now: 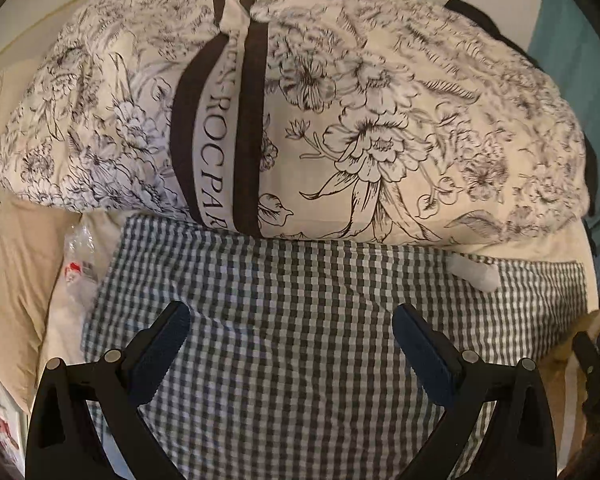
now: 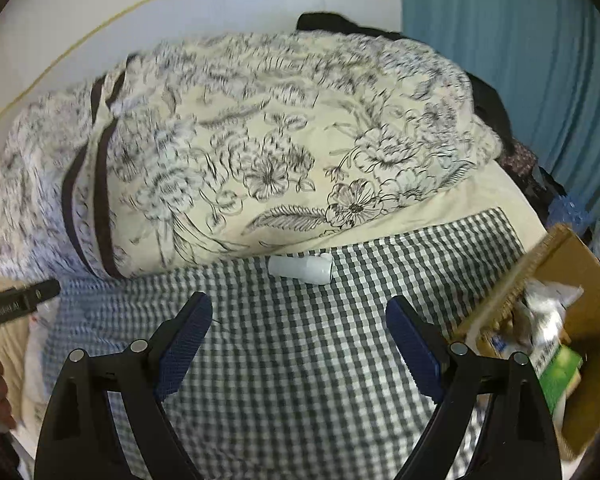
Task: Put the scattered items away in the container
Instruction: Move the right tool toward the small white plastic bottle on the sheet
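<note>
A white paper cup [image 2: 302, 268] lies on its side on the gingham cloth [image 2: 300, 360], just below the floral quilt; it also shows in the left wrist view [image 1: 474, 274]. A cardboard box [image 2: 580, 344] at the right holds several items, among them a green packet [image 2: 558, 372]. My right gripper [image 2: 299, 316] is open and empty above the gingham, short of the cup. My left gripper [image 1: 292, 320] is open and empty over the gingham [image 1: 300, 340]. A clear crumpled plastic wrapper [image 1: 78, 264] lies at the cloth's left edge.
A bulky floral quilt [image 1: 300, 100] fills the back of the bed. A teal curtain [image 2: 520, 60] hangs at the right. The left gripper's body [image 2: 16, 300] shows at the right view's left edge. Dark clothes [image 2: 488, 96] lie behind the quilt.
</note>
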`<state>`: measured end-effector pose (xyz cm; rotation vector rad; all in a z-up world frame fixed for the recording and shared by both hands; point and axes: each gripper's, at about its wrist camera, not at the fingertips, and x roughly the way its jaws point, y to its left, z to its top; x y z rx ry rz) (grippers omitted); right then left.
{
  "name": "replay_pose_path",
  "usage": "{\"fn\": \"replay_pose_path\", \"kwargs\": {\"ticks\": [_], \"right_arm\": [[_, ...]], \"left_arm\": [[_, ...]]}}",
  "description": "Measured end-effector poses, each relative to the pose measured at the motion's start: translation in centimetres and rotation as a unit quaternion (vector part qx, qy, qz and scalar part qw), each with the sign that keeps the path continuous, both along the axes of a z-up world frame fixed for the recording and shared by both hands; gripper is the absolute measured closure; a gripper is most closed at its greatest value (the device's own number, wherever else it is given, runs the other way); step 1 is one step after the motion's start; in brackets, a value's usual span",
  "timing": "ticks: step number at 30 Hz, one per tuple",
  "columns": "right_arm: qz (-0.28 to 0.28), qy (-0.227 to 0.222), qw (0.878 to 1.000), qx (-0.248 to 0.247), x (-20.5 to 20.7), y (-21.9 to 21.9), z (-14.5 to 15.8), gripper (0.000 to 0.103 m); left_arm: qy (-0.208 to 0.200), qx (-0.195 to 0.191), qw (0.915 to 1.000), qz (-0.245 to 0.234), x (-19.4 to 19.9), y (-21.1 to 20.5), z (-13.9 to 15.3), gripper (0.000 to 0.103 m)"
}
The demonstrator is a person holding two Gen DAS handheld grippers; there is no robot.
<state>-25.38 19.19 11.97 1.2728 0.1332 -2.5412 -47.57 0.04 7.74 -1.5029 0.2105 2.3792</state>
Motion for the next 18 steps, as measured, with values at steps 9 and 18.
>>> {"fn": "replay_pose_path", "kwargs": {"ticks": [9, 18], "right_arm": [[0.005, -0.061, 0.998, -0.006, -5.6, -1.2, -5.9, 0.014], [0.005, -0.100, 0.995, 0.004, -11.3, -3.6, -11.2, 0.014]], "left_arm": [[-0.035, -0.030, 0.9989, 0.002, -2.9, 3.5, -4.2, 0.000], [-0.049, -0.056, 0.9972, -0.012, -6.5, 5.4, -6.9, 0.000]]}}
